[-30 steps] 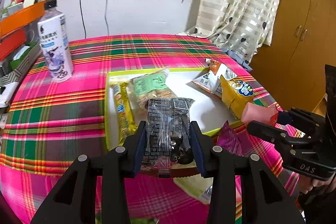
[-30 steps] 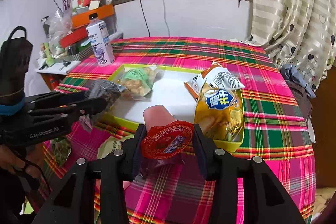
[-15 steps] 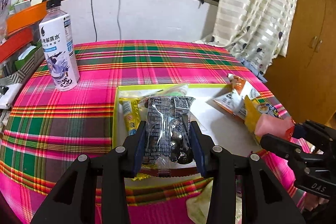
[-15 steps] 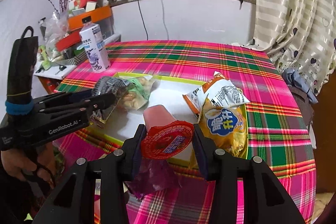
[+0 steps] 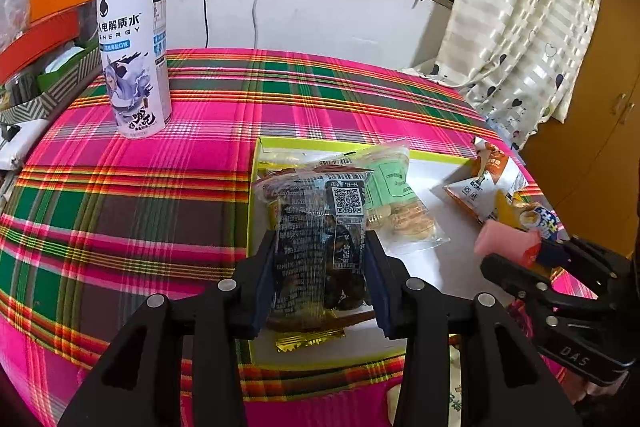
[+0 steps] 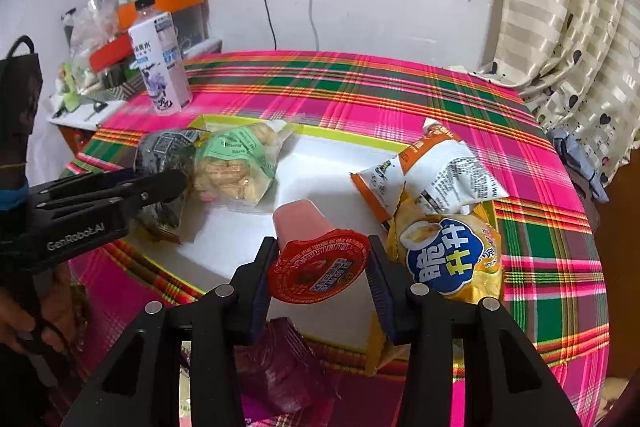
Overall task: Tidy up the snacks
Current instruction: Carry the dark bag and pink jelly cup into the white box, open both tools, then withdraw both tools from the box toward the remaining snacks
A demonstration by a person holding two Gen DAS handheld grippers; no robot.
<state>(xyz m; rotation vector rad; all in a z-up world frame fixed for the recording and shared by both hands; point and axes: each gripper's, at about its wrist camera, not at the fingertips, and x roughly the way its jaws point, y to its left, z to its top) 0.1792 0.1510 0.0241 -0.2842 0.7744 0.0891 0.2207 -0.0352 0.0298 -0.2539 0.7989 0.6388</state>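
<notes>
Over the tray [image 5: 253, 227], left claw [image 5: 320, 279] grips dark packet [image 5: 320, 227]; right claw [image 6: 318, 271] grips jelly cup [image 6: 312, 251]

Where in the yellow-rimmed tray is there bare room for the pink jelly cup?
The white floor of the yellow-rimmed tray is bare mid-tray, between the green cracker bag and the orange-white chip bag. Both tray ends are crowded.

A surface [image 5: 168, 195] under a pink, green and orange plaid cloth carries a shallow white tray [image 5: 251, 227] with a yellow-green rim, lying just ahead of both sets of jaws. A white drink bottle [image 5: 134, 55] stands upright on the cloth, well beyond the left jaws and off to their left, apart from the tray.
</notes>
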